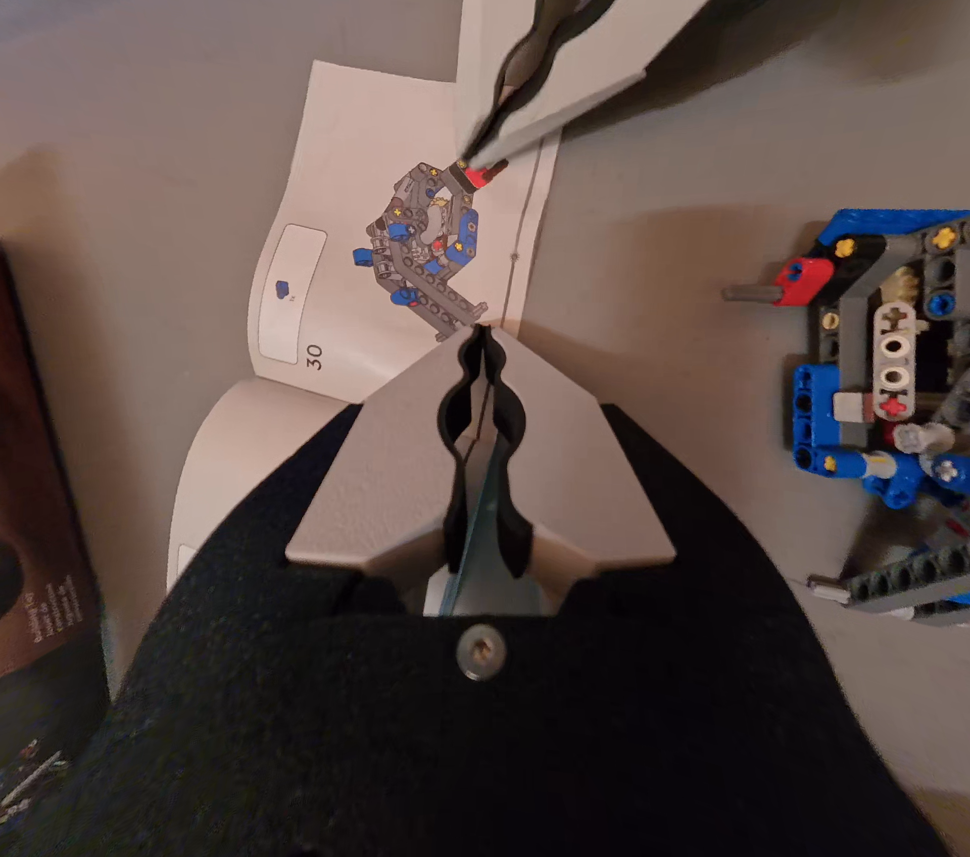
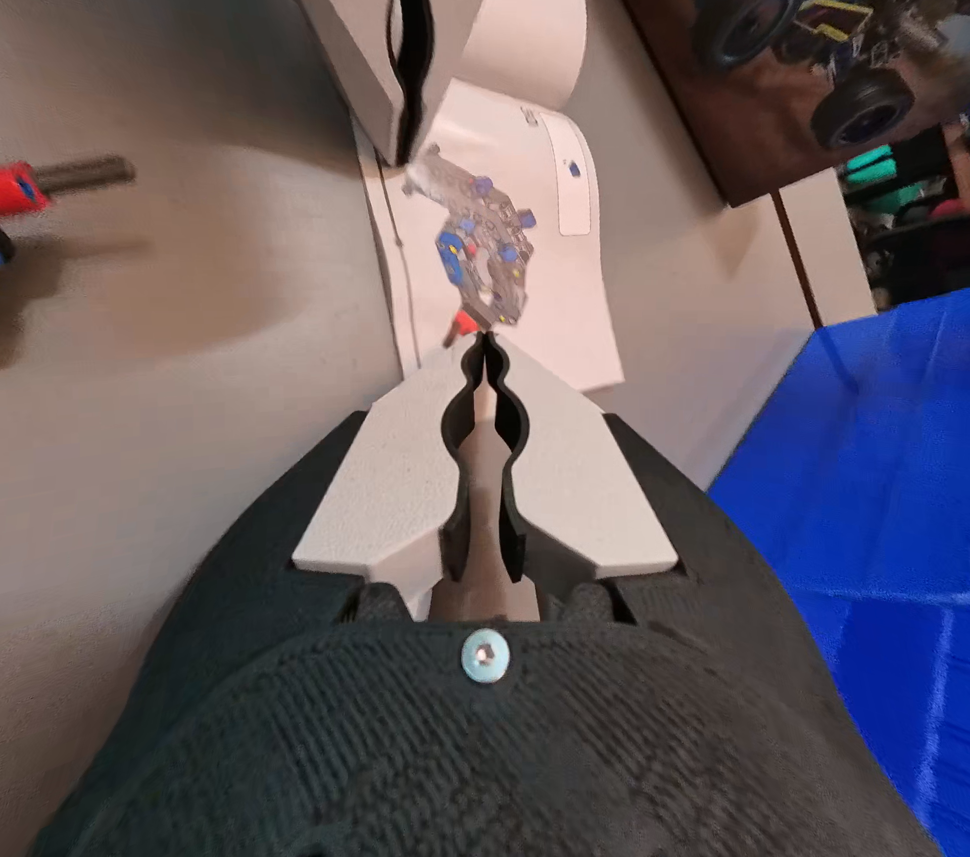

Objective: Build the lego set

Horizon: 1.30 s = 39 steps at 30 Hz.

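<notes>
Below both grippers lay an open instruction booklet (image 1: 399, 181) on a grey table (image 1: 656, 160), its visible page printed with a drawing of a grey, blue and red brick assembly. In the left wrist view the left gripper (image 1: 482, 328) sat at the centre, its two black-lined fingers clenched together with the tips meeting and nothing visible between them; those tips rested over the page's near edge, at the lower end of the printed drawing. The right gripper (image 1: 464, 160) reached in from 1 o'clock, likewise closed to a point, with its tips at the drawing's upper end, beside the printed red piece. Whether either tip actually pressed on the paper could not be told.

At 3 o'clock in that view, well apart from the booklet, a partly built brick model (image 1: 887, 370) of blue, grey and black beams lay on the table, a red connector (image 1: 803, 281) with a grey axle sticking out toward the page. At 9 o'clock stood the edge of a dark product box (image 1: 42, 543).

From the right wrist view, the right gripper (image 2: 485, 336) was shut on nothing at the drawing's red end, the left gripper (image 2: 404, 157) came down from 12 o'clock, the box with a pictured buggy (image 2: 787, 18) filled 1 o'clock, and a blue sheet (image 2: 866, 491) lay at 3 o'clock.
</notes>
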Each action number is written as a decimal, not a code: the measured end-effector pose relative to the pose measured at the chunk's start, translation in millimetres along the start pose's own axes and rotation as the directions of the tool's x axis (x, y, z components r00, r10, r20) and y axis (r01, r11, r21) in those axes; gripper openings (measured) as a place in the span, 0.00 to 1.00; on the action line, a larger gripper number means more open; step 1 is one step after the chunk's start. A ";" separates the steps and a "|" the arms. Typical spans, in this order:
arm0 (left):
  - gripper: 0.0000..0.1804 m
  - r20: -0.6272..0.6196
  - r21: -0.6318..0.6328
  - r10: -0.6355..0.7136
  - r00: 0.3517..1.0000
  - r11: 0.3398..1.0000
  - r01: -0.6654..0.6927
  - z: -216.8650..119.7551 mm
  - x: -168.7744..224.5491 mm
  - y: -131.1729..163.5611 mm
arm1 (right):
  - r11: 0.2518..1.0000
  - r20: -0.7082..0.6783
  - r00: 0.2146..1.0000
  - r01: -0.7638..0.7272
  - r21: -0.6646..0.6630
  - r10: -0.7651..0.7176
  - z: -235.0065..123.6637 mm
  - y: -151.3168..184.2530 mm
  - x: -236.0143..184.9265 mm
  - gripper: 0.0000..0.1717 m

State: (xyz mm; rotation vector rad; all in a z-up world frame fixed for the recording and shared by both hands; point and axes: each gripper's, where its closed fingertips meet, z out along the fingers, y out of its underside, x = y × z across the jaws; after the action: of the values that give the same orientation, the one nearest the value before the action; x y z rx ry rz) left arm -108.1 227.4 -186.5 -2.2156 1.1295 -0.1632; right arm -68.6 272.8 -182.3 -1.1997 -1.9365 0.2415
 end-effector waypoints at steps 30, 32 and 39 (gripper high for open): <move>0.00 0.263 0.030 0.028 0.964 0.999 -0.037 -28.6 -8.8 1.2 | 0.893 0.056 0.943 -0.327 0.310 0.327 -23.0 -31.2 24.3 0.00; 0.00 0.229 0.121 -0.114 0.967 0.989 0.088 -31.2 -9.0 0.6 | 0.908 -0.037 0.940 -0.315 0.278 0.338 -30.3 -13.6 39.3 0.00; 0.00 0.081 0.385 -0.464 0.882 0.831 0.402 -53.4 -20.9 -9.2 | 0.950 0.096 0.983 -0.174 0.257 0.154 -42.6 -21.5 6.9 0.26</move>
State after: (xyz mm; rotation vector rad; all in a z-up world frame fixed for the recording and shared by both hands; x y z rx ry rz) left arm -135.1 221.5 -135.4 -2.0691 0.4372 -0.3353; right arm -53.1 256.6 -139.6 -1.1854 -1.8003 0.6222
